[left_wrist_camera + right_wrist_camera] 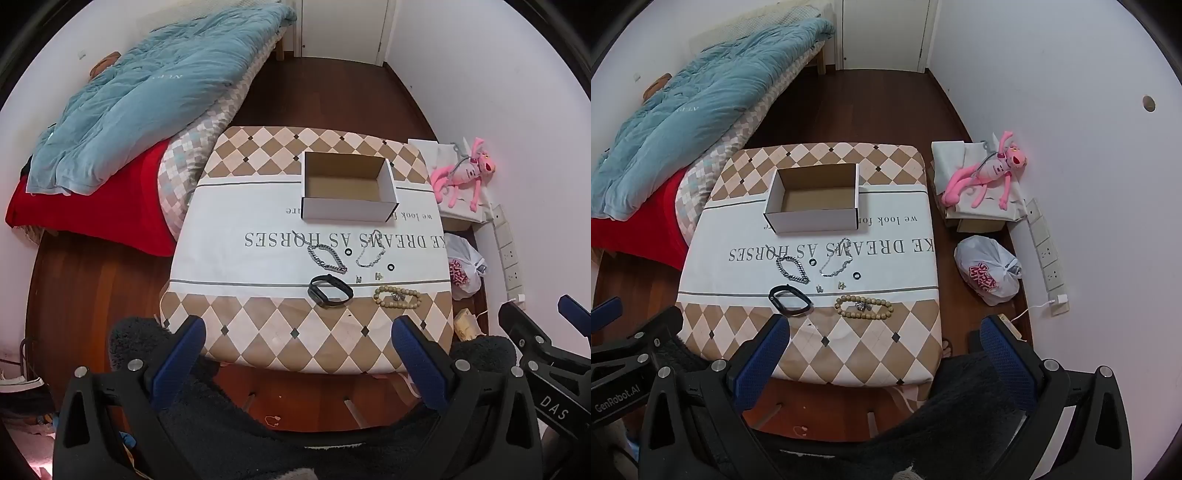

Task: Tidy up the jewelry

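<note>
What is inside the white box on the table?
The white box looks empty: only its bare brown cardboard floor shows. Its near wall hides a strip of the floor just behind it. The jewelry lies on the table.

Small table (258, 343) under a cloth of brown and cream diamonds with a white printed band. On the far part, an open cardboard box (347, 188), nothing visible inside. On the white band, a heavy silver chain (327, 256), a finer chain (370, 251), two black rings (347, 252) (390, 266) and two tiny studs (378, 275). Nearer, a black wristband (330, 290) beside a wooden bead bracelet (397, 297), apart.
</note>
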